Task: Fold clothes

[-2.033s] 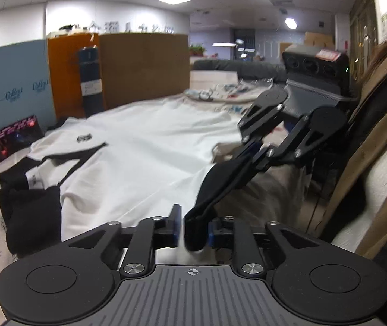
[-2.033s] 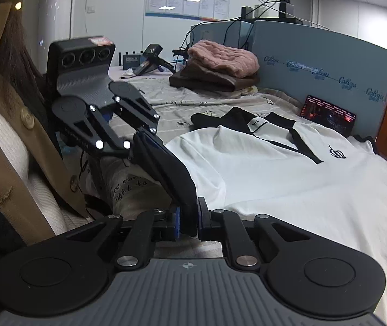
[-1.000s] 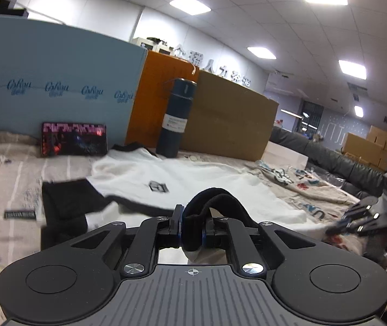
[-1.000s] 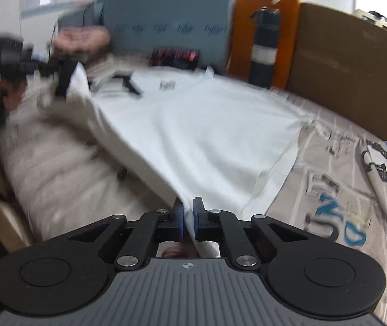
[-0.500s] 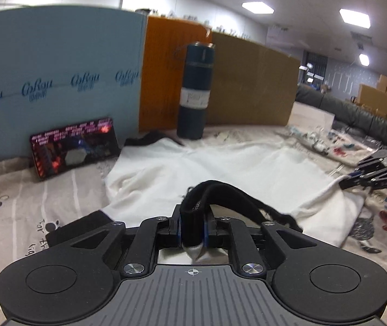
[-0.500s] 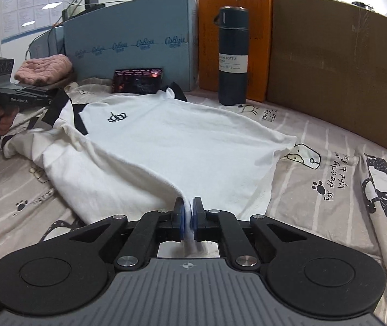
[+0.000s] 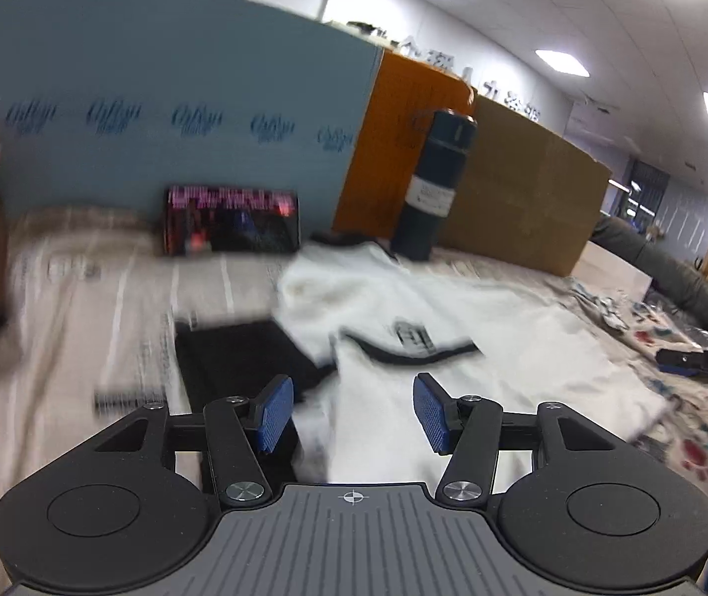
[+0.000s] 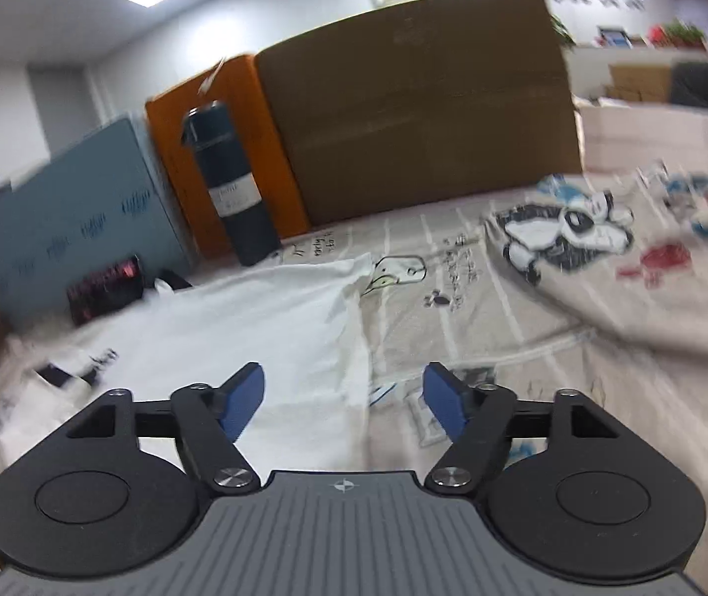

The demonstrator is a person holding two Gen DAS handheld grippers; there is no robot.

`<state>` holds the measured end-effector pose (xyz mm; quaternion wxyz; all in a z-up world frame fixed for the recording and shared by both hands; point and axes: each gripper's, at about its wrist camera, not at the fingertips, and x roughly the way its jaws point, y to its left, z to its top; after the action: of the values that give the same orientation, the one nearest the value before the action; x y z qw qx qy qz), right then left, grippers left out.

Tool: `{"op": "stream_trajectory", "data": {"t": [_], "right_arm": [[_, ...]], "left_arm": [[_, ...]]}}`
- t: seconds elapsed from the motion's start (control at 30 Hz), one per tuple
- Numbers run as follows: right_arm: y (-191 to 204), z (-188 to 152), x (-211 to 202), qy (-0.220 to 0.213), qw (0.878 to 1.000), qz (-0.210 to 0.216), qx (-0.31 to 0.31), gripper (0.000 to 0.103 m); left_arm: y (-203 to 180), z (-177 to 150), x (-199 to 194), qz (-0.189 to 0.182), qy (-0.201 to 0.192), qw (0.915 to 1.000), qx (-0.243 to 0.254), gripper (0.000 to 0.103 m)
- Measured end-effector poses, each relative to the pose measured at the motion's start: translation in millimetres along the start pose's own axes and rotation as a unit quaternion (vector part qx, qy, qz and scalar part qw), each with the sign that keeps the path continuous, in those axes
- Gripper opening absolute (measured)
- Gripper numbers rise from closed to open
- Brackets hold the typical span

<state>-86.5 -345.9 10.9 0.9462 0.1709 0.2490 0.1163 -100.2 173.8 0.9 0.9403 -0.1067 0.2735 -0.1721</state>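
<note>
A white polo shirt (image 7: 478, 342) with black collar and black sleeve (image 7: 239, 352) lies spread flat on the patterned sheet. My left gripper (image 7: 351, 409) is open and empty, just above the shirt's collar end. The shirt also shows in the right wrist view (image 8: 234, 328), with its hem edge running toward the camera. My right gripper (image 8: 344, 397) is open and empty over that hem corner. The other gripper shows at the far right of the left wrist view (image 7: 701, 362). Both views are motion-blurred.
A dark blue flask (image 7: 440, 193) stands behind the shirt against orange (image 7: 398, 149) and brown boards (image 8: 418, 99). A blue panel (image 7: 155, 99) and a glowing phone (image 7: 232, 226) stand at the back left. A cartoon-print cloth (image 8: 602, 248) lies to the right.
Both grippers have opened and let go of the shirt: the left released the black collar edge, the right released the hem. The shirt now lies flat. Both cameras have swung.
</note>
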Motion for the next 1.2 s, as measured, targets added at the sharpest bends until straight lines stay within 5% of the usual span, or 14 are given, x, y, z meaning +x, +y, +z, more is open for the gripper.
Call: {"op": "stream_trajectory", "data": {"t": [0.3, 0.43, 0.57, 0.6, 0.63, 0.7, 0.77, 0.87, 1.03, 1.2], "right_arm": [[0.9, -28.5, -27.1, 0.047, 0.984, 0.008, 0.173, 0.073], [-2.2, -38.5, -15.7, 0.08, 0.97, 0.031, 0.228, 0.072], [-1.5, -38.5, -4.9, 0.063, 0.967, 0.024, 0.247, 0.069], [-0.8, -38.1, -1.6, 0.057, 0.967, 0.018, 0.248, 0.068], [1.4, -37.5, 1.5, 0.051, 0.969, 0.009, 0.243, 0.066], [9.3, -35.9, 7.4, 0.041, 0.974, -0.019, 0.22, 0.061], [20.1, -36.0, 12.4, 0.033, 0.98, -0.054, 0.186, 0.044], [29.7, -39.1, 16.1, 0.021, 0.985, -0.092, 0.145, 0.015], [15.8, -28.7, 0.9, -0.004, 0.983, -0.036, 0.182, 0.01], [14.7, -23.3, -8.9, -0.014, 0.984, -0.062, 0.165, 0.004]], "left_arm": [[-4.5, -38.7, -18.2, -0.019, 0.021, 0.9978, -0.059, 0.052], [-0.2, -42.5, -15.7, -0.063, 0.006, 0.996, -0.063, 0.053], [6.5, -44.3, -14.2, -0.097, -0.008, 0.9915, -0.086, 0.049], [7.2, -44.5, -14.1, -0.103, -0.011, 0.9908, -0.087, 0.041], [6.7, -44.9, -14.1, -0.104, -0.012, 0.991, -0.084, 0.028], [5.1, -46.1, -14.2, -0.094, -0.015, 0.9923, -0.08, 0.019], [3.5, -47.2, -15.3, -0.087, -0.018, 0.9932, -0.075, 0.004], [2.9, -44.1, -23.3, -0.063, -0.045, 0.9947, -0.068, 0.003], [0.3, -24.0, -47.8, -0.049, -0.091, 0.9942, -0.027, 0.002], [-10.0, -30.7, -49.3, -0.045, -0.033, 0.9983, 0.015, 0.002]]}}
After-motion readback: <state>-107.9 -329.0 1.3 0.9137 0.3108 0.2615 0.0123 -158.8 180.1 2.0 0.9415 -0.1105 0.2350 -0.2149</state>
